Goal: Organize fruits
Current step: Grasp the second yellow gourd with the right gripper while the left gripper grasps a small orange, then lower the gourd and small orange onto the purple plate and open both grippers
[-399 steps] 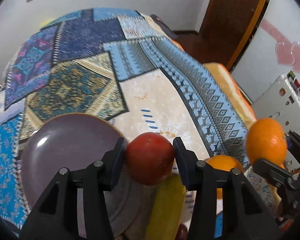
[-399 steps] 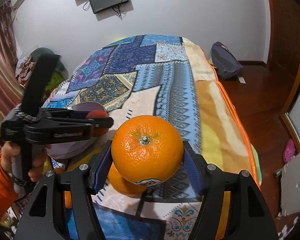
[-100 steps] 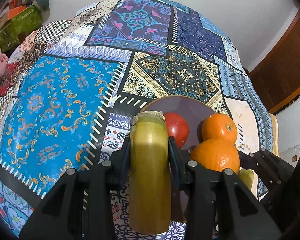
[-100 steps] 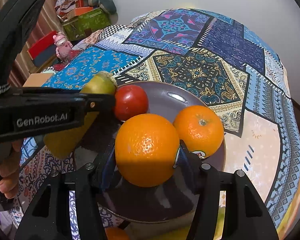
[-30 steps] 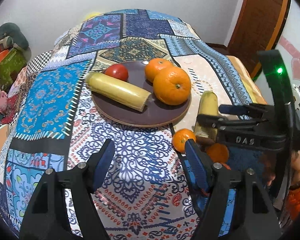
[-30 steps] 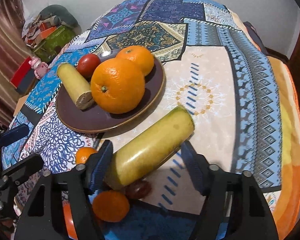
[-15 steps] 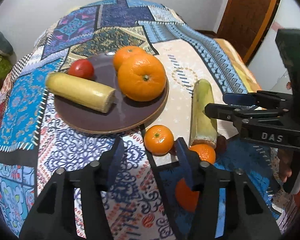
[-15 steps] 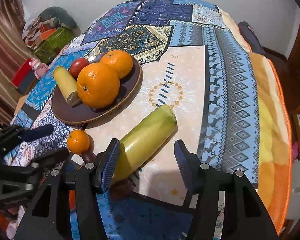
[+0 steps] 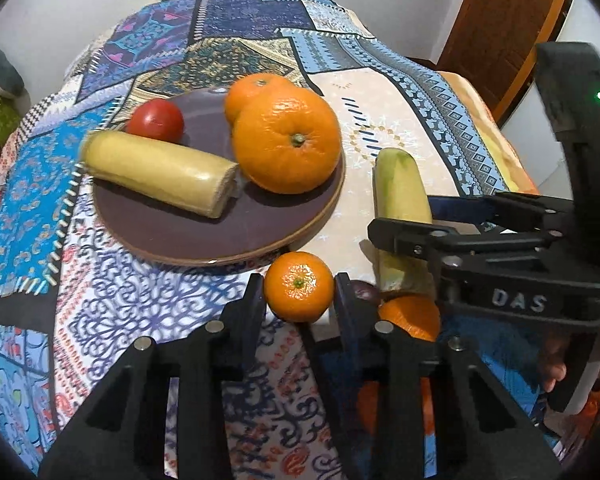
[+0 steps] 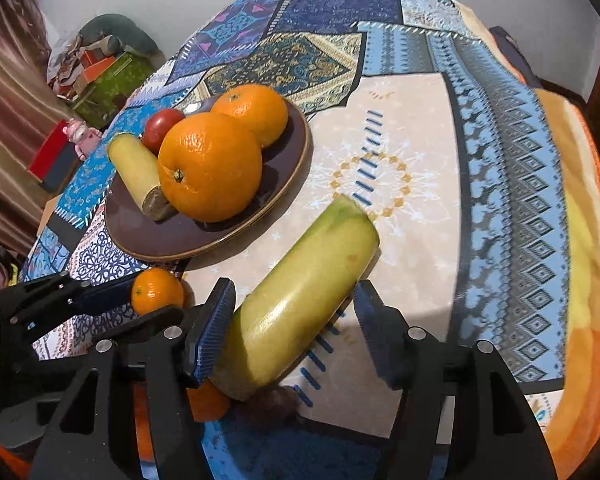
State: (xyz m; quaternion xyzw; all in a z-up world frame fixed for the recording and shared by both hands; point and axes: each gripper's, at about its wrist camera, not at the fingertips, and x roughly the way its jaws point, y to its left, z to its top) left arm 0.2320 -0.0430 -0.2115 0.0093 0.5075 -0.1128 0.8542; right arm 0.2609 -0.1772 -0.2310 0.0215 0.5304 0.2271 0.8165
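A brown plate (image 9: 172,236) (image 10: 204,240) holds a yellow fruit piece (image 9: 156,172), a red tomato (image 9: 156,120), a large orange (image 9: 288,144) and a smaller orange (image 9: 252,88). My left gripper (image 9: 299,292) has its fingers against both sides of a small mandarin (image 9: 299,286) (image 10: 156,291) on the cloth just in front of the plate. My right gripper (image 10: 294,312) is open around a long yellow-green fruit (image 10: 300,308) (image 9: 400,208) lying on the cloth; the left pad touches it, the right pad stands apart.
More oranges (image 9: 410,316) and a dark plum (image 9: 362,292) lie beside the long fruit near my grippers. The patterned cloth (image 10: 420,128) covers the table. Its right edge drops to a wooden floor. Boxes and a toy (image 10: 78,130) sit beyond the left side.
My left gripper moved forward and closed onto the small mandarin. My right gripper moved in around the long yellow-green fruit and its jaws narrowed.
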